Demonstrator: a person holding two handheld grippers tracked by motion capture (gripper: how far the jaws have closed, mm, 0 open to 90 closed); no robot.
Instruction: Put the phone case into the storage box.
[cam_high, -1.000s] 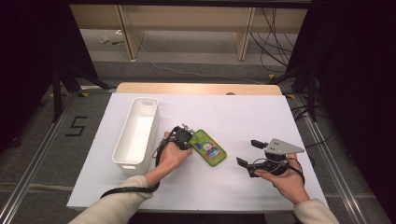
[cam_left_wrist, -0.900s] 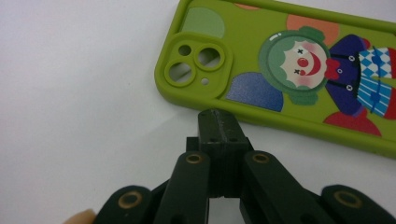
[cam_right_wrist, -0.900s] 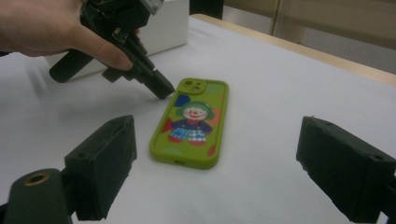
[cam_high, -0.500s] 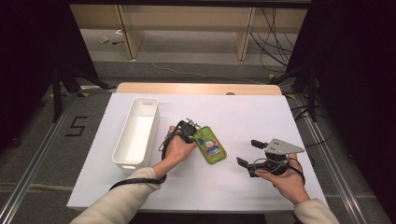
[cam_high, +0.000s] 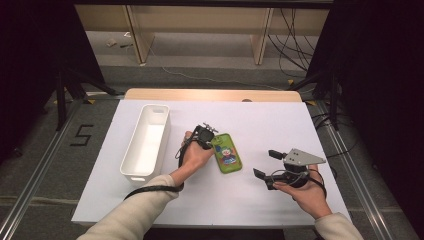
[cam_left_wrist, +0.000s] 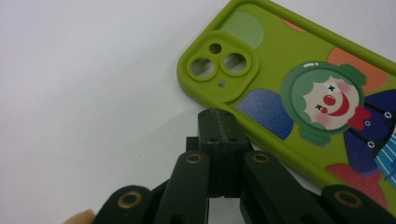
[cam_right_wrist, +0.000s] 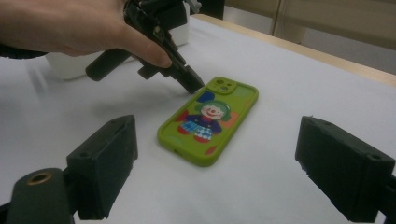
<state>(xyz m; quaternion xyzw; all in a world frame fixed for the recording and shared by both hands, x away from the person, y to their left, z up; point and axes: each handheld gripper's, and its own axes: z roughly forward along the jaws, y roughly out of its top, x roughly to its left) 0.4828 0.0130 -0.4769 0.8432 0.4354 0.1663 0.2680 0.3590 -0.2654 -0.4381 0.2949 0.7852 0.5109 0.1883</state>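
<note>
Two grippers are in play, and they are doing different jobs. My left gripper (cam_left_wrist: 219, 122) has its jaws closed together on nothing, the joined tips pressed against the long edge of the green phone case (cam_high: 226, 152) just below its raised camera cut-outs. I read that as a nudge, not a pick: with the tips together I can push the case's side but cannot take hold of it. The right gripper view confirms the contact, with the left tips meeting the case's upper corner while the hand (cam_right_wrist: 79, 28) angles the tool steeply down.

My right gripper (cam_high: 270, 164) waits well apart on the right of the table, jaws spread wide and empty, aimed at the case (cam_right_wrist: 208, 120) as if ready to receive it or to pinch it by its edges.

The case lies flat, clown picture up, near the middle of the white table (cam_high: 260, 120), between the two grippers. A white bin (cam_high: 131, 157) stands left of my left hand; what I see of its inside looks empty, and it may be the destination, though that is a guess.

Whether the case holds a phone I cannot tell, since its underside is hidden. In the left gripper view its lower half is cut off.
</note>
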